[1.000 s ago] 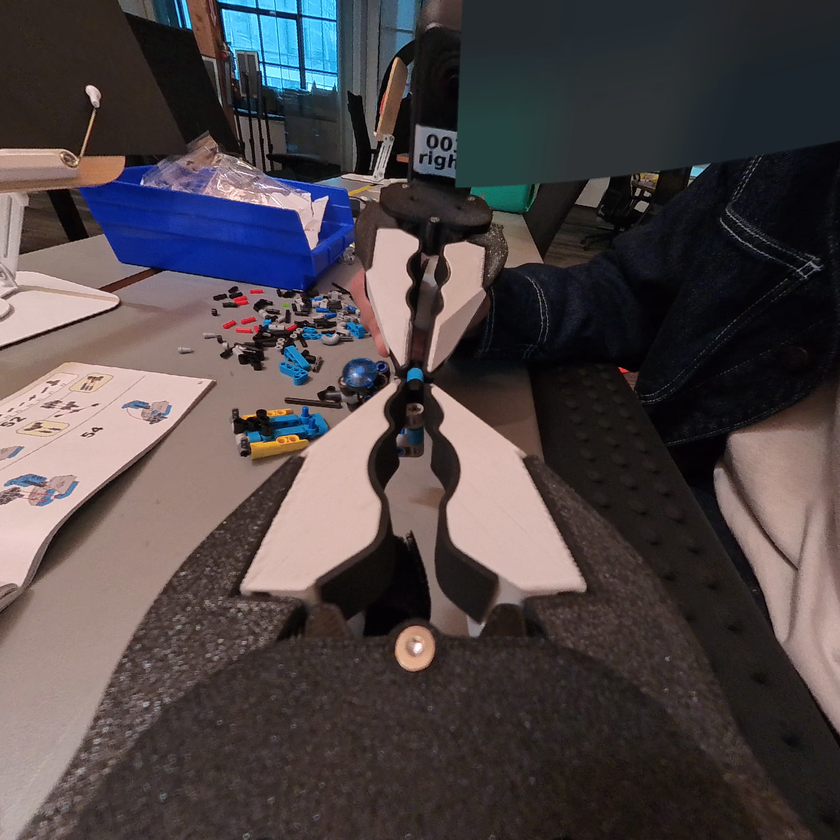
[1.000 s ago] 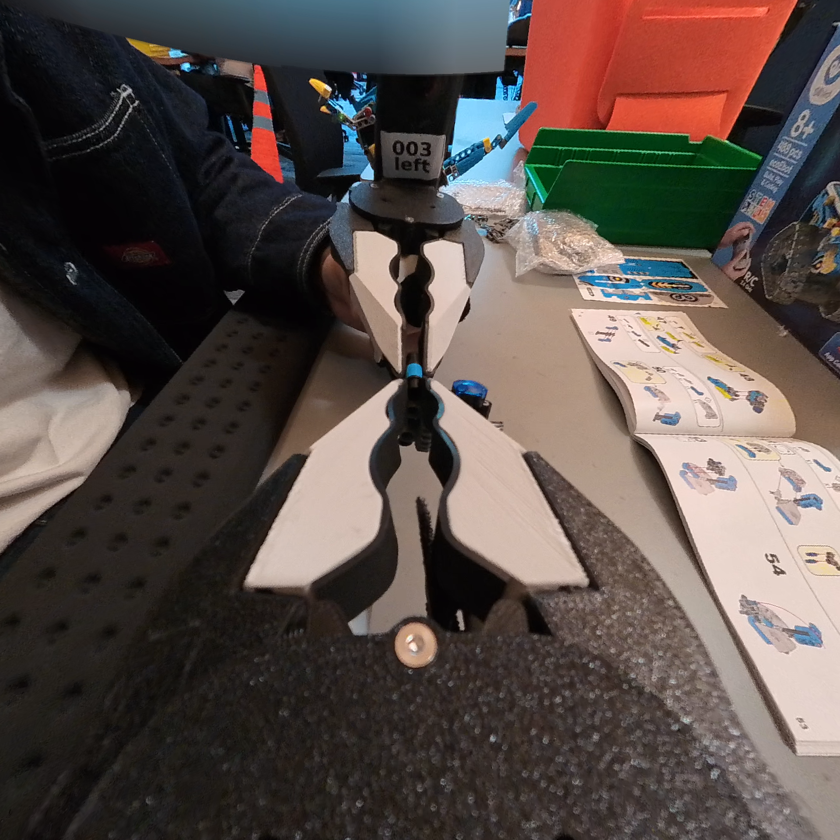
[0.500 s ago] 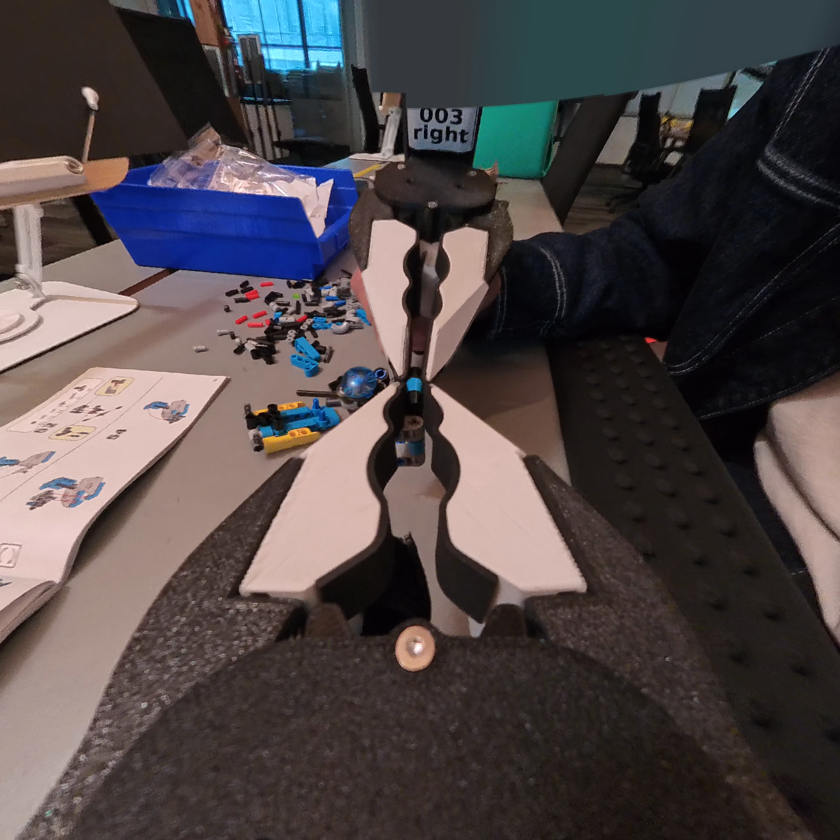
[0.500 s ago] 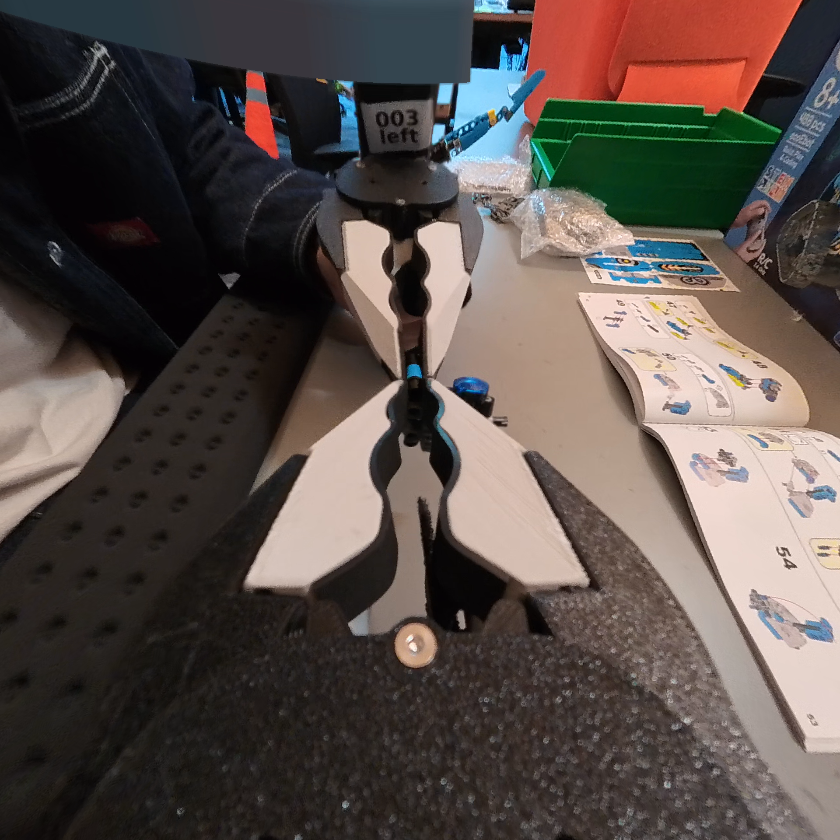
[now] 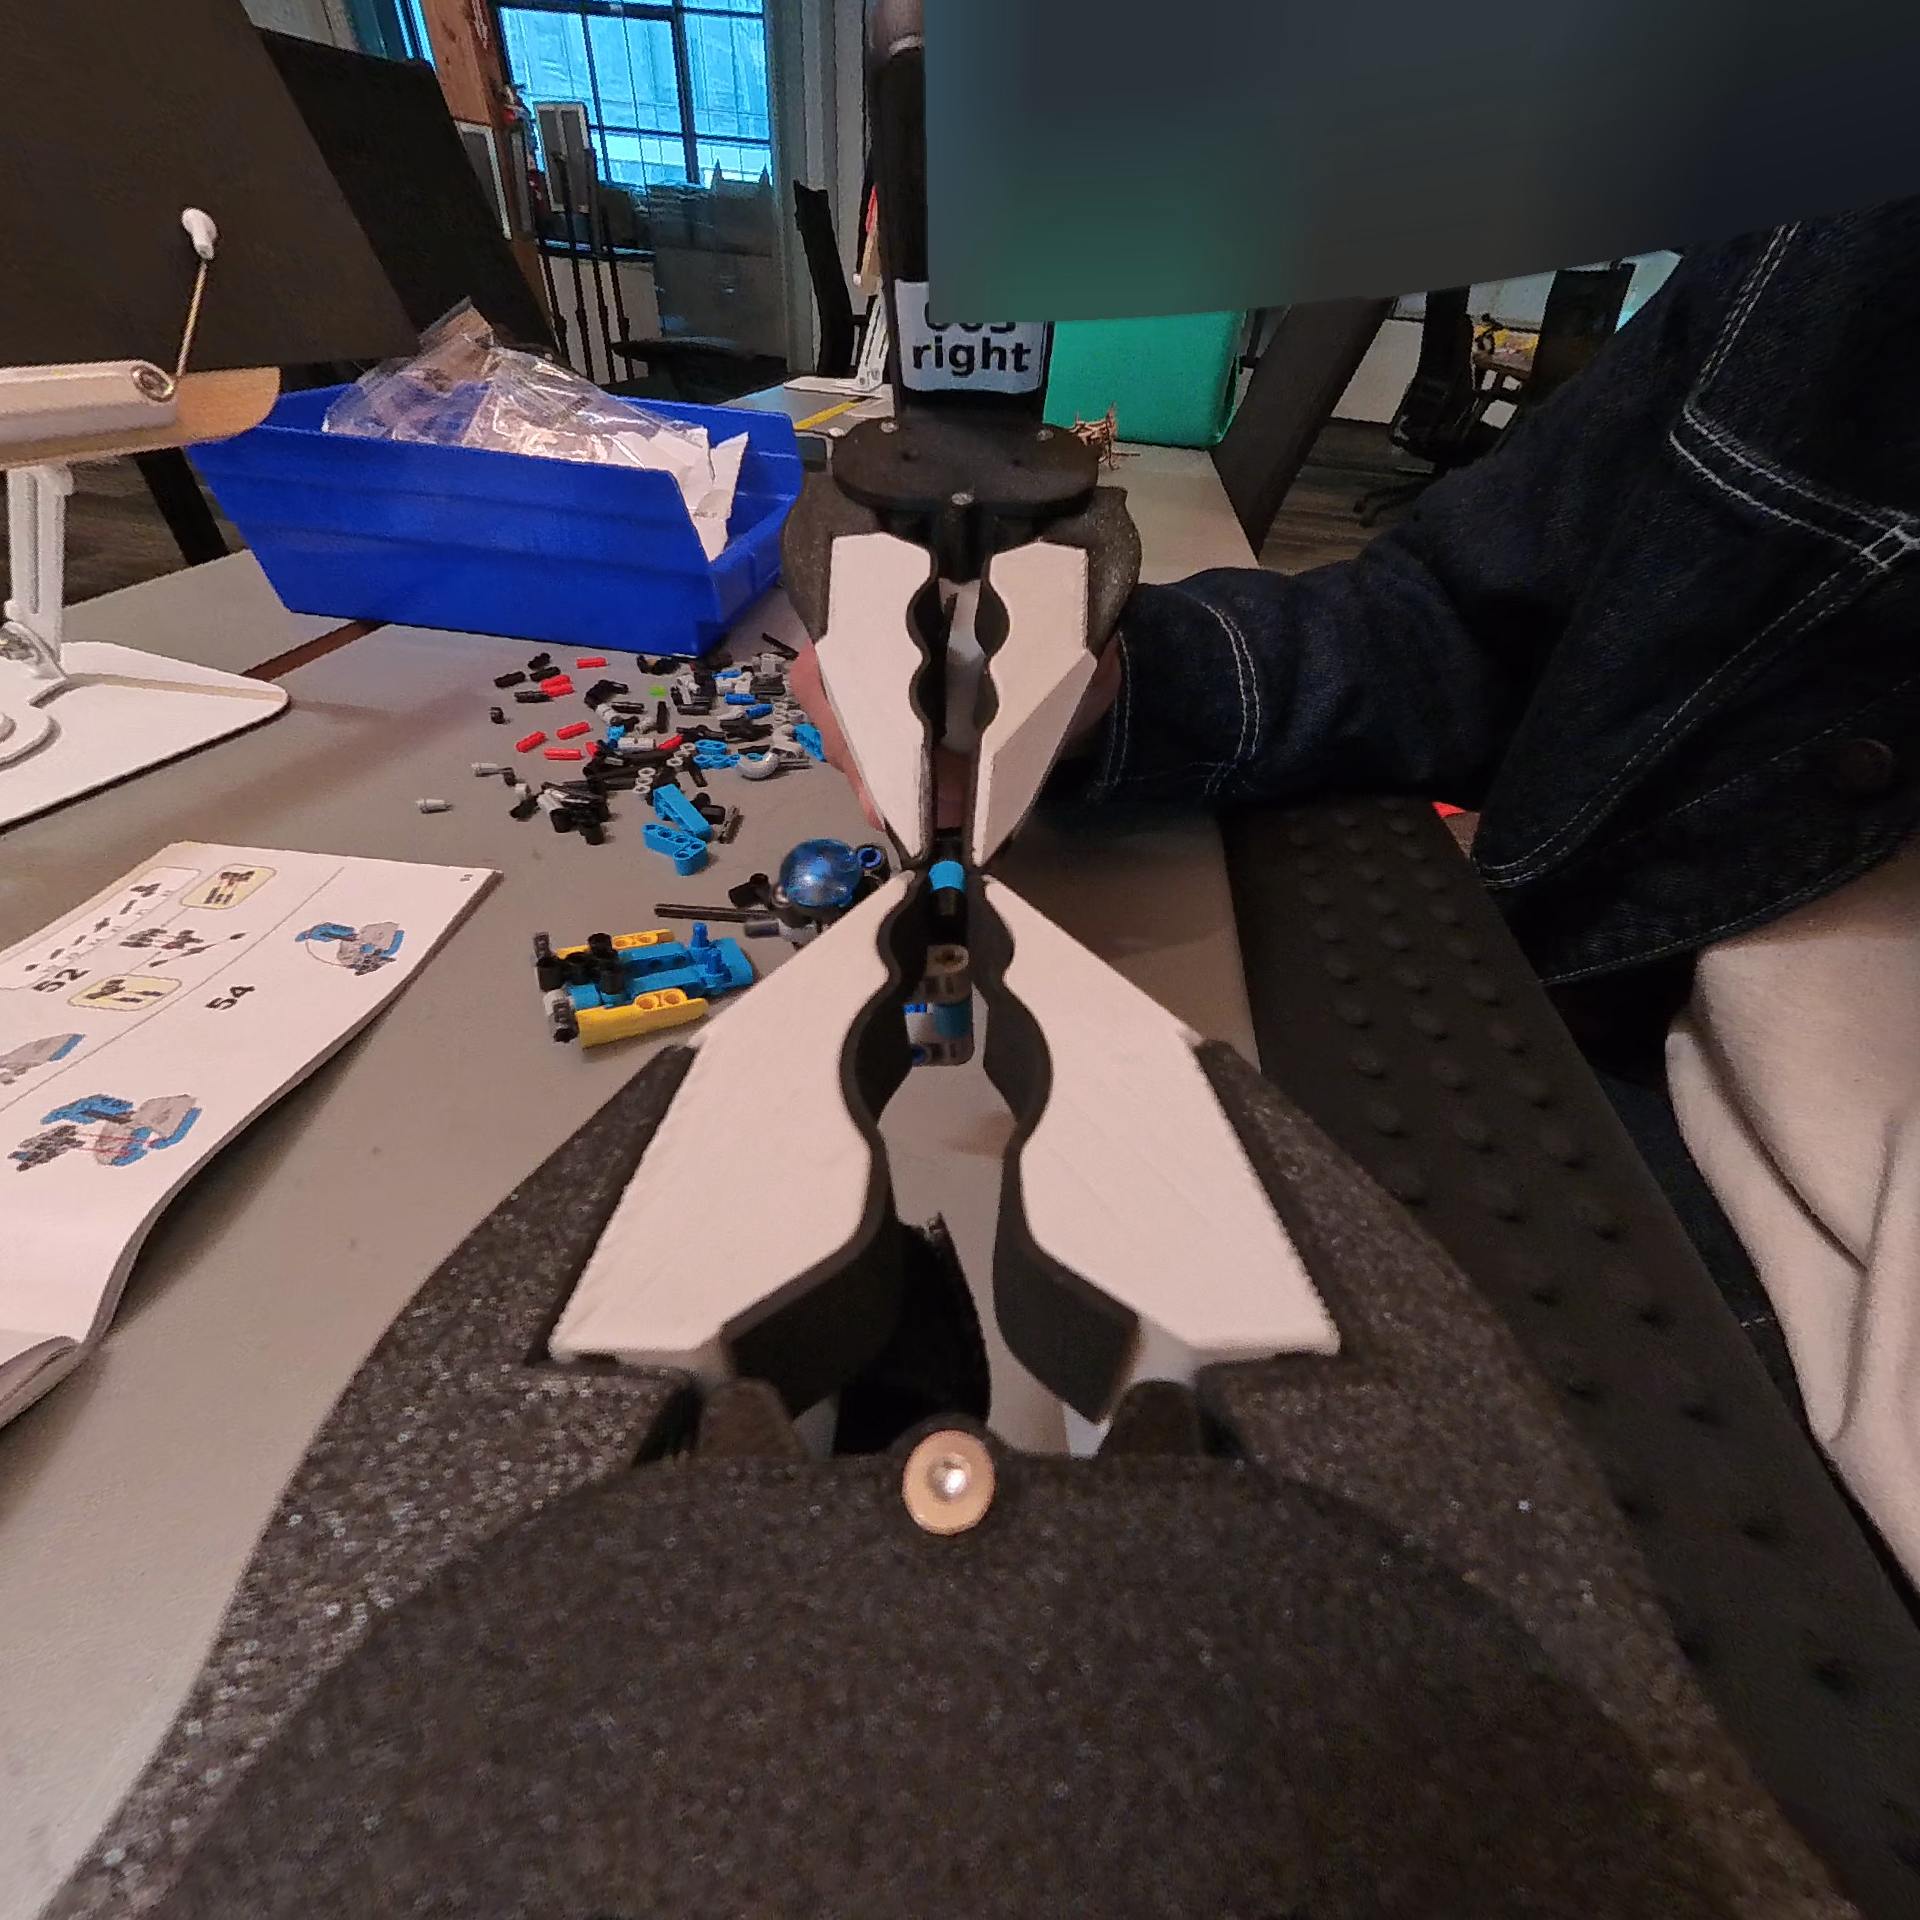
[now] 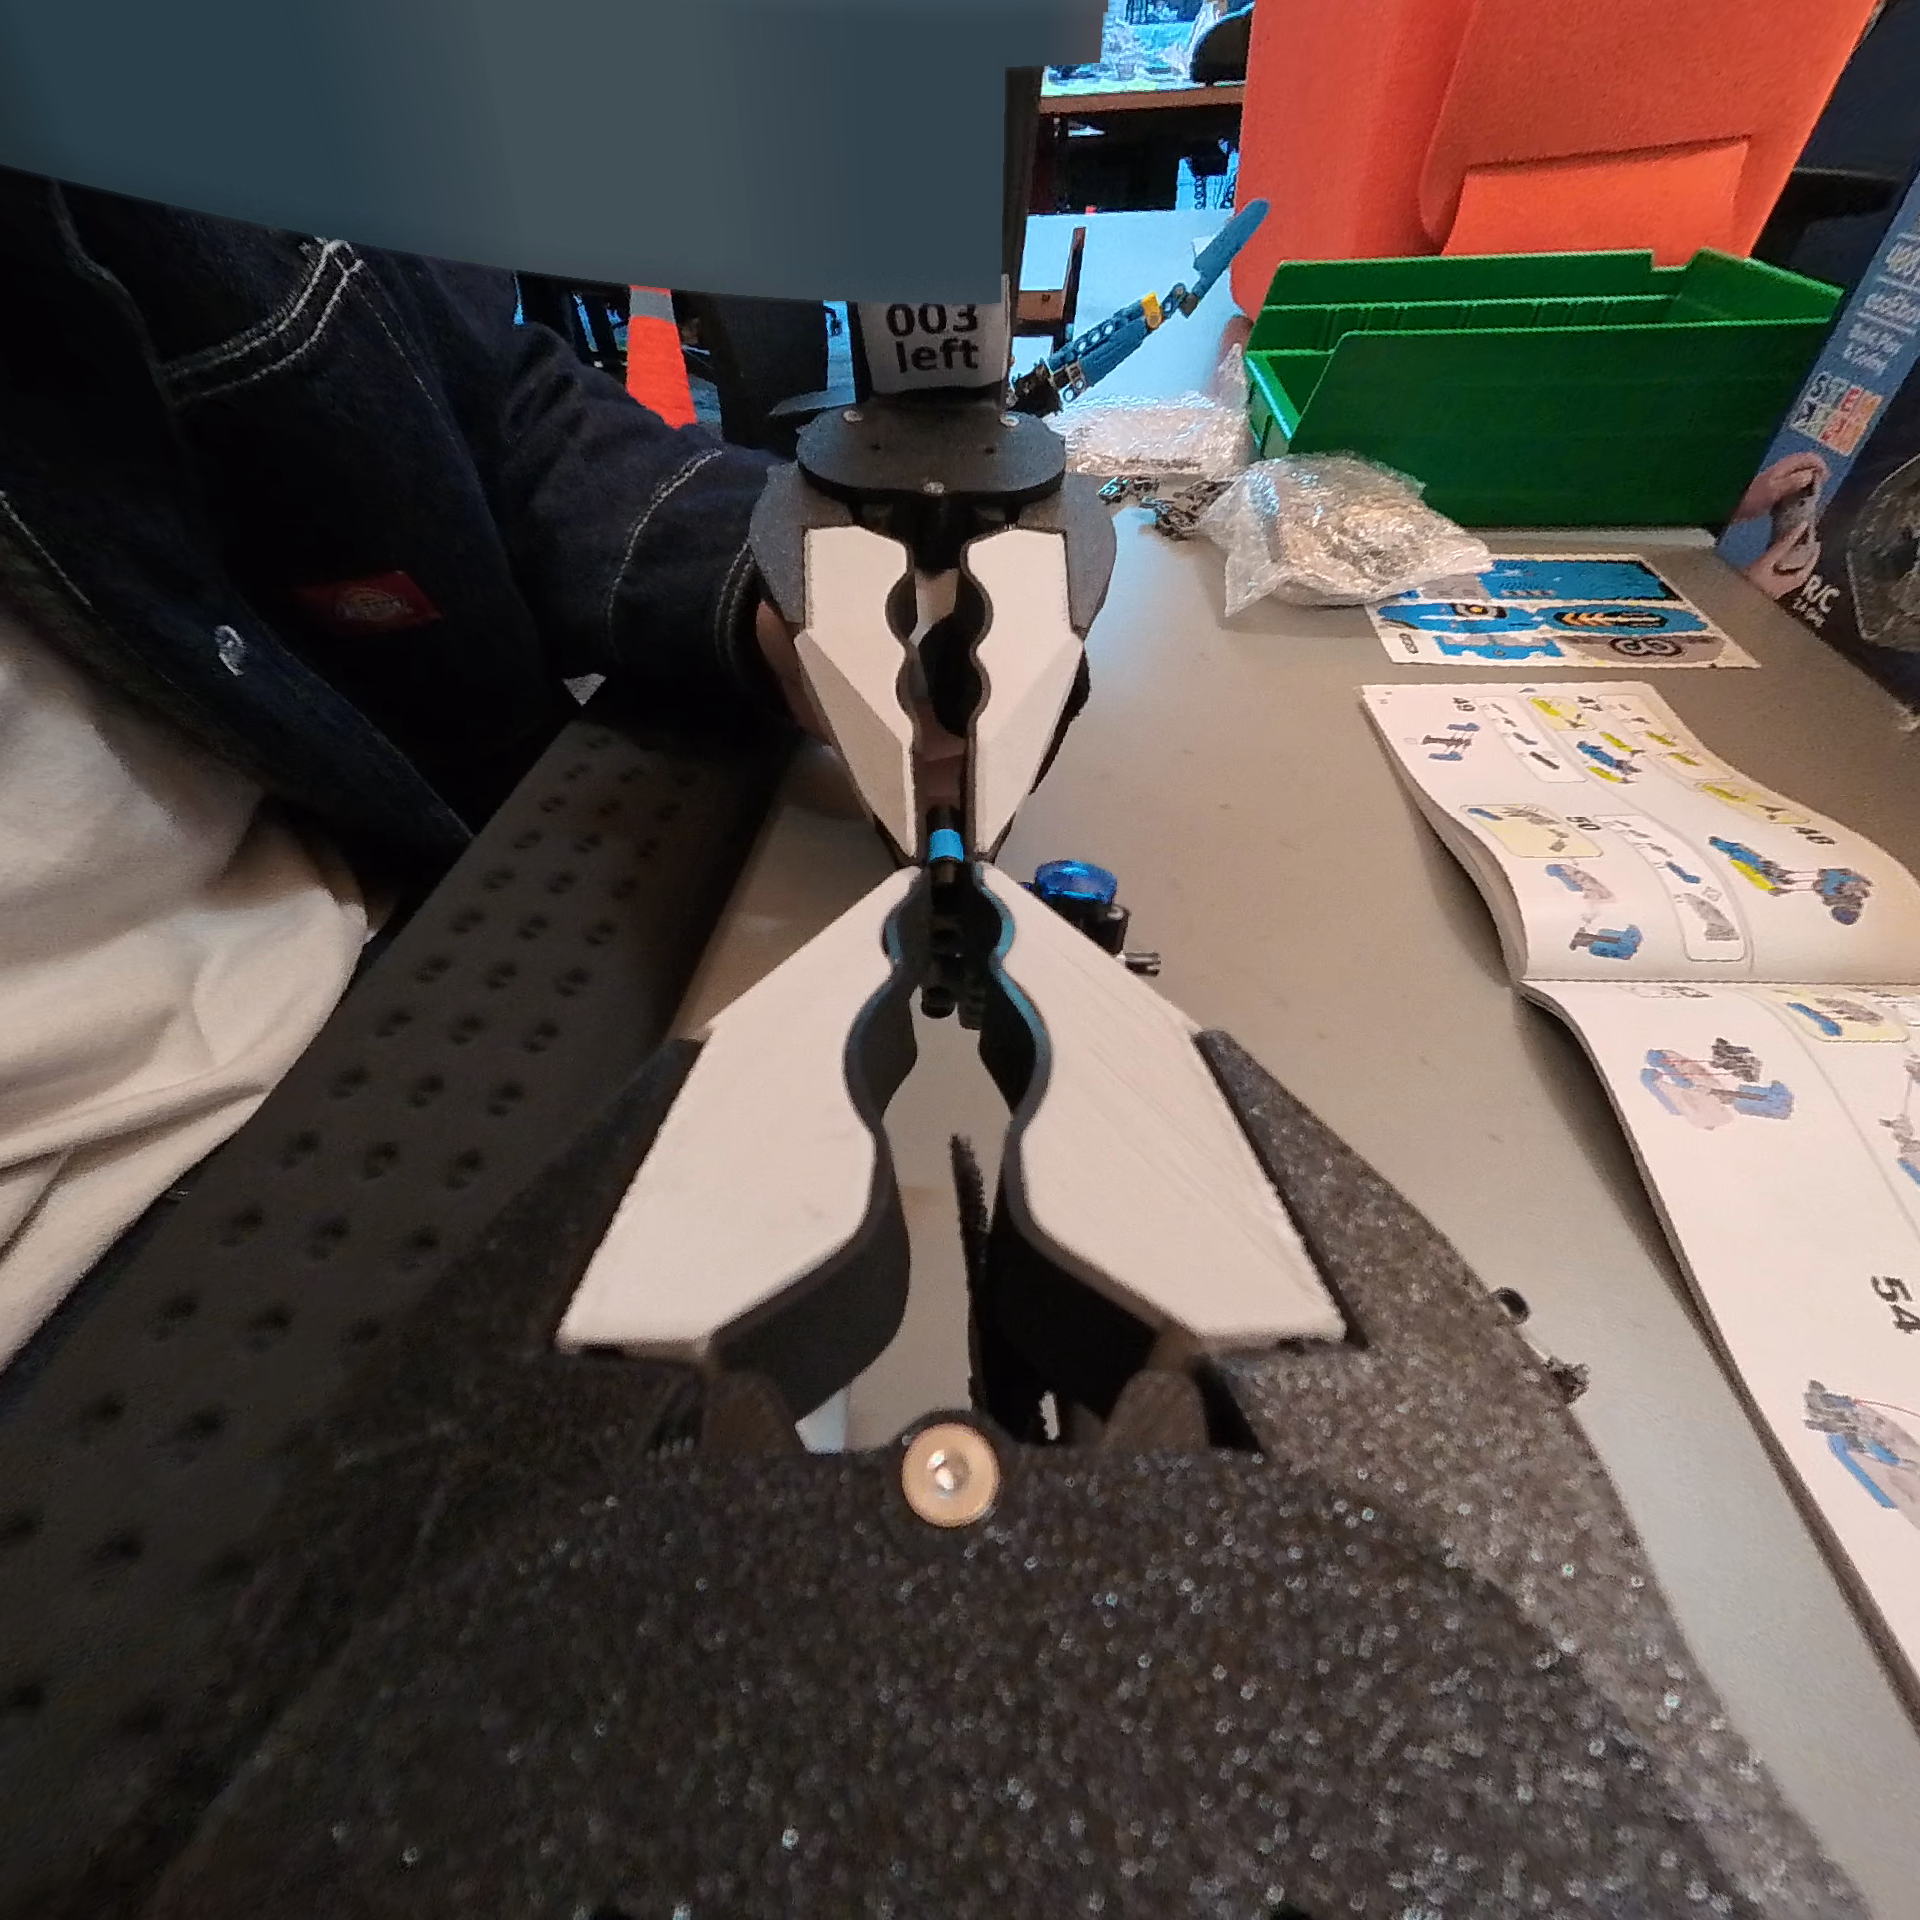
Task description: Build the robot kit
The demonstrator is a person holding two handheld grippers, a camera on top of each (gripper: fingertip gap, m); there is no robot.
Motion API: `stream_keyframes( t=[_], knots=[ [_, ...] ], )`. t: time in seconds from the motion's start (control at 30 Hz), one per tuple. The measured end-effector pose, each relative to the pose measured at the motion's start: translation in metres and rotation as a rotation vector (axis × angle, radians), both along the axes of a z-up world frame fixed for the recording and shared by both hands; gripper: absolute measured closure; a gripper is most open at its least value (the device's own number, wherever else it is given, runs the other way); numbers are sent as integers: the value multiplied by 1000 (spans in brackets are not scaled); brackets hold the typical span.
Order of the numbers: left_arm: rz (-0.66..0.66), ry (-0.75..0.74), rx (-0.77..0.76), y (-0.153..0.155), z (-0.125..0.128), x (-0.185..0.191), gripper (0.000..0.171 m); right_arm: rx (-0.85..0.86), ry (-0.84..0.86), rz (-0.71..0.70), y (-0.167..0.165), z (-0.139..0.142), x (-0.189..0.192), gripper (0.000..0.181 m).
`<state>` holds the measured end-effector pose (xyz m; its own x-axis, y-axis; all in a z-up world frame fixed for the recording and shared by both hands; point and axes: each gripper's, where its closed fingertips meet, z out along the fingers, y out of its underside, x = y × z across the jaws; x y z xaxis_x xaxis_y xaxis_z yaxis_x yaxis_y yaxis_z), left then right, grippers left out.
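White-faced, black-lined left claw is clenched on a grey-and-blue piece. The right claw is clenched on a black piece. The two claws meet tip to tip above the bench's near edge, with a blue pin between them.

Just beside the tips lies a blue dome piece, then a yellow-and-blue assembly, loose small parts and an open booklet.

The grey bench carries a blue bin at one far corner and a green bin at the other. A black perforated mat borders the edge. The room is a workshop with a window.
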<state>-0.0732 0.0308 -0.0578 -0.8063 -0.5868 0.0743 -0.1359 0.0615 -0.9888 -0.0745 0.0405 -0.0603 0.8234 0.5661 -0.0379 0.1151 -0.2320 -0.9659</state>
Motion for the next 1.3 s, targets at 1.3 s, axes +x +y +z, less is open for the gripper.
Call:
stream_keyframes(
  t=[1.3],
  knots=[
    [-8,248,-546,38,29,17,166,170,252,-147,-3,51,48,160]
  ],
)
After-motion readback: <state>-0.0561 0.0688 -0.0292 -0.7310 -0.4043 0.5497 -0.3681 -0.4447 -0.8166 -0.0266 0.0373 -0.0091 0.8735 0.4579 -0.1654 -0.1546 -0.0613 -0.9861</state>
